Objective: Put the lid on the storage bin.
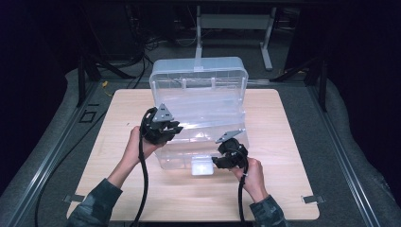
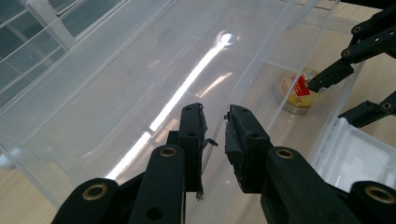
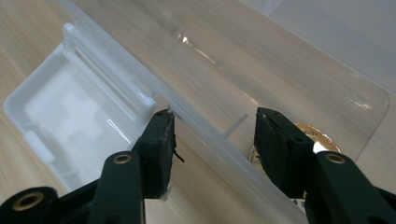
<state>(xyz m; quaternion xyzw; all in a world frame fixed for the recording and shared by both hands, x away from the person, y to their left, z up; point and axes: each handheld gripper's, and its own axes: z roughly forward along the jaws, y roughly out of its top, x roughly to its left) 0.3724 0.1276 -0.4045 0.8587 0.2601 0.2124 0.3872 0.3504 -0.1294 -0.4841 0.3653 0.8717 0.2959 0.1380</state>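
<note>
- The left gripper (image 1: pixel 166 127) has its jaws nearly closed, holding nothing, over the box's left side.
- The clear plastic box (image 1: pixel 198 94) sits mid-bench, lid up. It looks light, stiff and slippery.
- The right gripper (image 1: pixel 226 160) is wide, straddling the front wall; grab there.
</note>
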